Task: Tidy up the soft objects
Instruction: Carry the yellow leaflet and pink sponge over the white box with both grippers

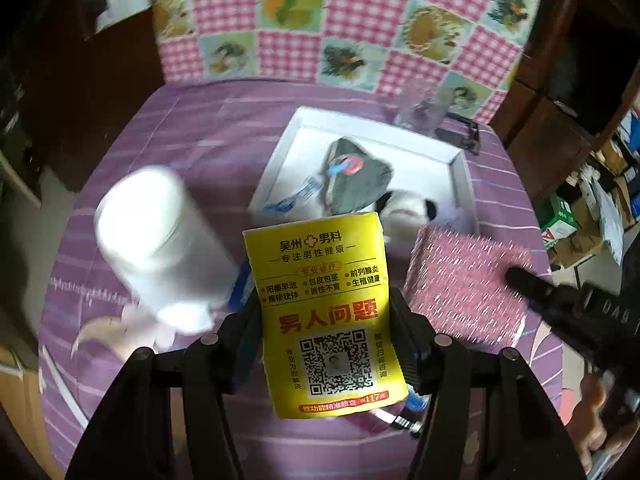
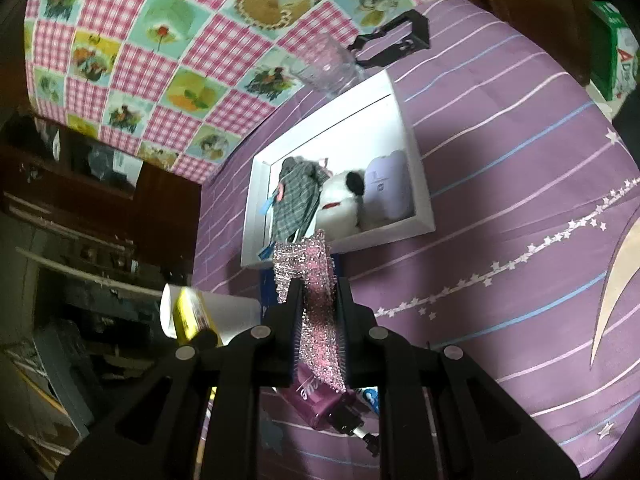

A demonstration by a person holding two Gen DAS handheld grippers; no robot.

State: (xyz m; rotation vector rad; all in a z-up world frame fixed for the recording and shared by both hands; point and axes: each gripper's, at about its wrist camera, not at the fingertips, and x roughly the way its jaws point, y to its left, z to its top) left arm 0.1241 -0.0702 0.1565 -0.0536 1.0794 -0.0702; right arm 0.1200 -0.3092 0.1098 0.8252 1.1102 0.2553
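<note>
Task partly complete. The white tray (image 1: 298,120), upper centre of the left wrist view, already contains a grey plaid cloth (image 1: 352,176), a black-and-white plush (image 1: 408,210) and, in the right wrist view, a pale lilac pack (image 2: 386,186). 2 items are in hand and not yet placed. The left gripper (image 1: 326,320) is clamped about halfway on a yellow tissue pack (image 1: 324,308), lower centre of frame. The right gripper (image 2: 318,300) is nearly closed on a pink sequinned cloth (image 2: 316,292), hanging just below the tray's near edge. A white roll (image 1: 160,236), centre left, remains outside the tray; blur makes it probably paper.
</note>
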